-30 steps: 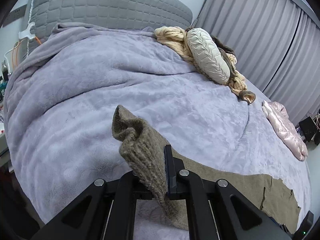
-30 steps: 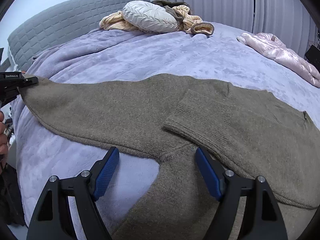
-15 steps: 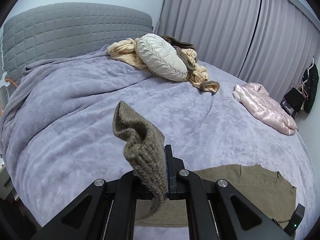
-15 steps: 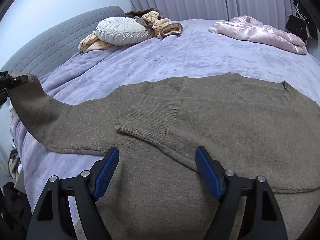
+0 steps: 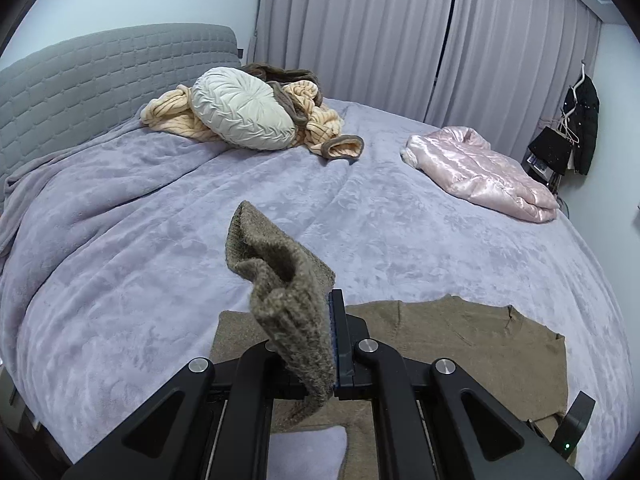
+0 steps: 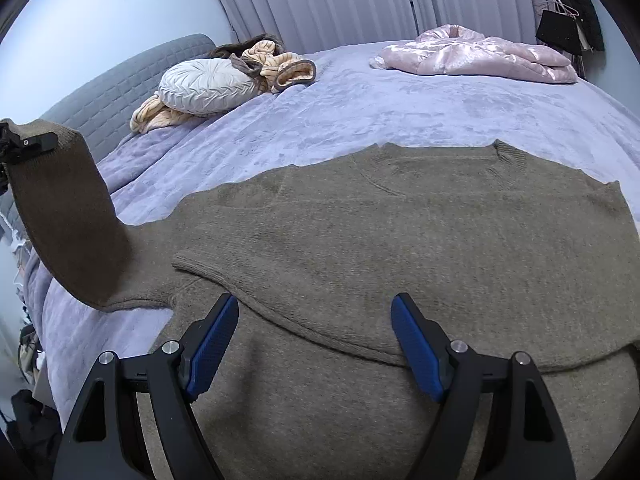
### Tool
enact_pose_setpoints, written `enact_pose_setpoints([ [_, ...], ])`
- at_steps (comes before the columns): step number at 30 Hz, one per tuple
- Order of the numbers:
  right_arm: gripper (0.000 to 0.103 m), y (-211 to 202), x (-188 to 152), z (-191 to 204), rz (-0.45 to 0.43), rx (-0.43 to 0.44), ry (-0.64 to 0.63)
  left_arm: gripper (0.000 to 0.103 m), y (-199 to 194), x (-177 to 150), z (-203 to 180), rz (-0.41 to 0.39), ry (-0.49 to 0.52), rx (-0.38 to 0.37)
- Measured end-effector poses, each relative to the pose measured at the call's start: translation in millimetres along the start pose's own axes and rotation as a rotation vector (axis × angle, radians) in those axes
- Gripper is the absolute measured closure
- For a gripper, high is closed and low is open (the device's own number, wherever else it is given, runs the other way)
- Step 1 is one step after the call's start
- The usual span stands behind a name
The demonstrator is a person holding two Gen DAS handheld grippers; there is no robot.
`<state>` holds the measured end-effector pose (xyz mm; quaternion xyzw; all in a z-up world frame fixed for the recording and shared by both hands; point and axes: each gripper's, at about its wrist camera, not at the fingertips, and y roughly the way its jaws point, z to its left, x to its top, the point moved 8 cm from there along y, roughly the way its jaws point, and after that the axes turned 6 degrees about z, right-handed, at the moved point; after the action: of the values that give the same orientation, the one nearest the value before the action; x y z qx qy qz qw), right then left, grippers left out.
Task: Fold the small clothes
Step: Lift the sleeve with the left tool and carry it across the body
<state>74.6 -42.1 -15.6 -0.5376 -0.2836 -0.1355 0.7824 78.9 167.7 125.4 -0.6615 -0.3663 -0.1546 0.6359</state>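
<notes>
A brown knit sweater (image 6: 400,232) lies spread flat on the lilac bed cover (image 6: 400,96), one sleeve folded across its body. My left gripper (image 5: 326,320) is shut on the ribbed cuff of the other sleeve (image 5: 288,288) and holds it lifted above the bed. In the right wrist view that raised sleeve (image 6: 68,208) hangs at the far left, with the left gripper (image 6: 30,142) at its top. My right gripper (image 6: 314,320) hovers open over the sweater's lower part, nothing between its blue pads (image 6: 212,340).
A round cream cushion (image 5: 244,108) and a peach striped blanket (image 5: 320,124) are piled near the grey headboard (image 5: 80,76). A pink shiny jacket (image 5: 476,172) lies at the bed's far right. Grey curtains (image 5: 400,32) hang behind; dark clothes (image 5: 576,128) hang at right.
My left gripper has carried the sleeve cuff up and toward the sweater's body, so the sleeve now stands raised instead of stretched flat. The right gripper has slid sideways over the sweater, staying open.
</notes>
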Motion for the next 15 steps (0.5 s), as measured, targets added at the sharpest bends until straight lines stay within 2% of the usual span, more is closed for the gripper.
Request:
enact_pose_setpoints([
  [15,0.022,-38.8,-20.4,-75.5,-0.061,0.02,0.121,0.095,-4.5,-16.5,-125.0,0.025,0.156,-0.061],
])
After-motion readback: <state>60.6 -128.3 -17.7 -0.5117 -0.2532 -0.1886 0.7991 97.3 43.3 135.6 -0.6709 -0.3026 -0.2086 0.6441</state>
